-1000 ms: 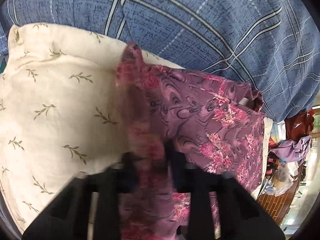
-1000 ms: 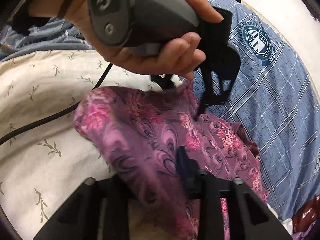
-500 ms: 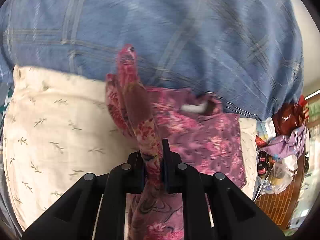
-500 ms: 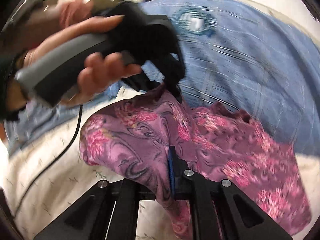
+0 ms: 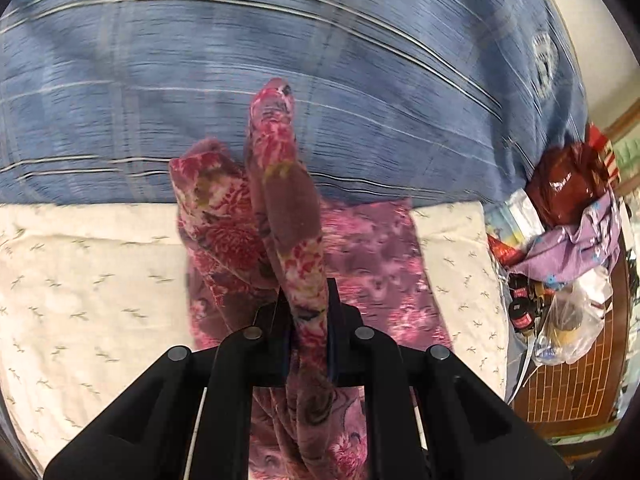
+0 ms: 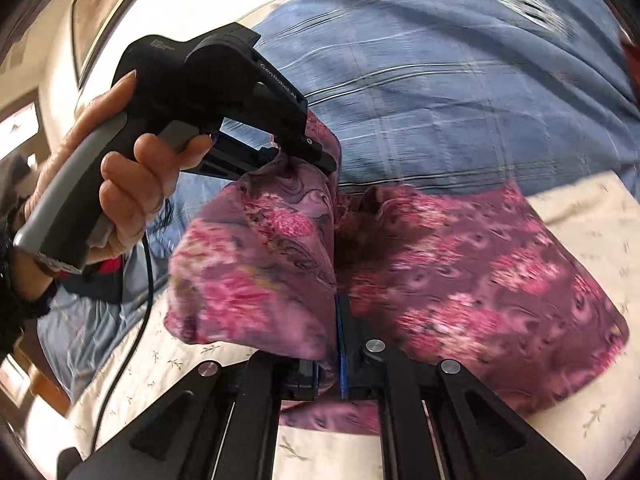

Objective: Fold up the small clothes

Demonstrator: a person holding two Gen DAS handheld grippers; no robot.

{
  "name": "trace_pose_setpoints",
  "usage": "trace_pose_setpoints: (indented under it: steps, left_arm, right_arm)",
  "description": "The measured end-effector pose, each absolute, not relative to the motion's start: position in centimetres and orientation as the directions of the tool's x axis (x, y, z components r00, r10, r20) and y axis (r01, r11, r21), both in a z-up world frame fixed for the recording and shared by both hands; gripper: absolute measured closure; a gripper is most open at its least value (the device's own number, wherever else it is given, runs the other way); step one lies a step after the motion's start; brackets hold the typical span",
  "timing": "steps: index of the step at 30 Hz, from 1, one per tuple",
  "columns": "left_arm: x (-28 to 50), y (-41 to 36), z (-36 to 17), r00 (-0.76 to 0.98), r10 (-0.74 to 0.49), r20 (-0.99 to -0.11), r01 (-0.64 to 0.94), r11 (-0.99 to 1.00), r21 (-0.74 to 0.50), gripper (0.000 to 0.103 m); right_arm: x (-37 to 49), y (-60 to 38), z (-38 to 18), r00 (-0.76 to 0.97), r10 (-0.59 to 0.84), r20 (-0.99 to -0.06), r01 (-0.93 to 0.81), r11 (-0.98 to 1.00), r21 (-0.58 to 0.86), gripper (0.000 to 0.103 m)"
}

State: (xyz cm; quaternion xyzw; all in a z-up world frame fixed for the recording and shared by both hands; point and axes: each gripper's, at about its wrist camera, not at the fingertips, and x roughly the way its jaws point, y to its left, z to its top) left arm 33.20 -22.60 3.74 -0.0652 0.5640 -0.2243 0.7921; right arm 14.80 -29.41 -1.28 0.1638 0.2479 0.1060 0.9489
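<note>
A small purple-pink floral garment (image 5: pixel 372 256) (image 6: pixel 472 276) is partly lifted off a cream leaf-print sheet (image 5: pixel 92 272). My left gripper (image 5: pixel 306 312) is shut on a bunched edge of it, which stands up between the jaws. It also shows in the right wrist view (image 6: pixel 304 156), held by a hand at upper left, pinching a corner. My right gripper (image 6: pixel 332 344) is shut on another edge; the cloth drapes over its left finger. The lower part of the garment still rests on the sheet.
A blue plaid blanket (image 5: pixel 320 60) (image 6: pixel 460 80) covers the bed behind the garment. At the right edge lie a dark red bag (image 5: pixel 568 180), lilac cloth (image 5: pixel 576 240) and a clear plastic bag (image 5: pixel 568 320) above a brick-pattern floor. A black cable (image 6: pixel 132 340) hangs from the left gripper.
Both grippers have lifted the garment's near edge up and away from the sheet. The cameras now sit higher, and the garment hangs between the two grips.
</note>
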Motion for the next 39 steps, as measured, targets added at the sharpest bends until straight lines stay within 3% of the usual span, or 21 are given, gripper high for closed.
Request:
trace_pose_setpoints:
  steps: [13, 17, 20, 23, 25, 27, 30, 31, 37, 38, 39]
  left_arm:
    - [32.6, -35.1, -0.1, 0.188, -0.376, -0.907, 0.345, 0.890, -0.297, 0.091]
    - [32.2, -37.4, -1.5, 0.166, -0.378, -0.911, 0.338, 0.890, -0.307, 0.085]
    - [32.0, -37.1, -0.5, 0.119, -0.465, -0.877, 0.338, 0.850, -0.404, 0.085]
    - [31.6, -34.0, 2.3, 0.179, -0.518, -0.837, 0.351, 0.828, -0.437, 0.081]
    - [31.7, -30.7, 3.5, 0.228, -0.528, -0.818, 0.331, 0.832, -0.445, 0.075]
    - [31.9, -26.7, 3.8, 0.289, -0.515, -0.807, 0.290, 0.850, -0.439, 0.060]
    - [32.3, -21.6, 1.6, 0.321, -0.481, -0.816, 0.208, 0.876, -0.435, 0.059]
    - [32.4, -20.2, 0.3, 0.303, -0.481, -0.823, 0.172, 0.877, -0.449, 0.059]
    - [31.8, -17.2, -5.0, 0.234, -0.592, -0.771, 0.038, 0.798, -0.601, 0.059]
    - [31.8, -17.4, -5.1, 0.237, -0.594, -0.768, 0.037, 0.796, -0.604, 0.059]
    - [31.9, -17.5, -5.0, 0.234, -0.599, -0.766, 0.043, 0.793, -0.608, 0.059]
  right_arm:
    - [11.9, -40.2, -5.2, 0.874, 0.270, -0.404, 0.037, 0.792, 0.609, 0.096]
    - [11.6, -42.4, -7.1, 0.859, 0.283, -0.425, 0.083, 0.744, 0.663, 0.090]
    - [10.6, -44.3, -8.1, 0.859, 0.298, -0.416, 0.117, 0.677, 0.727, 0.084]
    - [9.1, -46.3, -7.9, 0.871, 0.266, -0.412, 0.150, 0.655, 0.740, 0.075]
    - [8.3, -47.5, -6.9, 0.886, 0.214, -0.411, 0.172, 0.671, 0.721, 0.070]
    - [8.4, -48.7, -5.2, 0.904, 0.174, -0.391, 0.167, 0.699, 0.696, 0.066]
    - [11.9, -50.1, -2.8, 0.895, 0.228, -0.383, 0.108, 0.724, 0.682, 0.045]
    - [14.2, -50.6, -2.6, 0.876, 0.282, -0.392, 0.077, 0.719, 0.691, 0.042]
    - [25.6, -49.5, -4.5, 0.716, 0.472, -0.515, 0.060, 0.693, 0.718, 0.042]
    - [26.8, -48.9, -5.1, 0.678, 0.493, -0.545, 0.065, 0.698, 0.713, 0.050]
    - [27.2, -48.1, -5.4, 0.654, 0.507, -0.561, 0.052, 0.710, 0.702, 0.081]
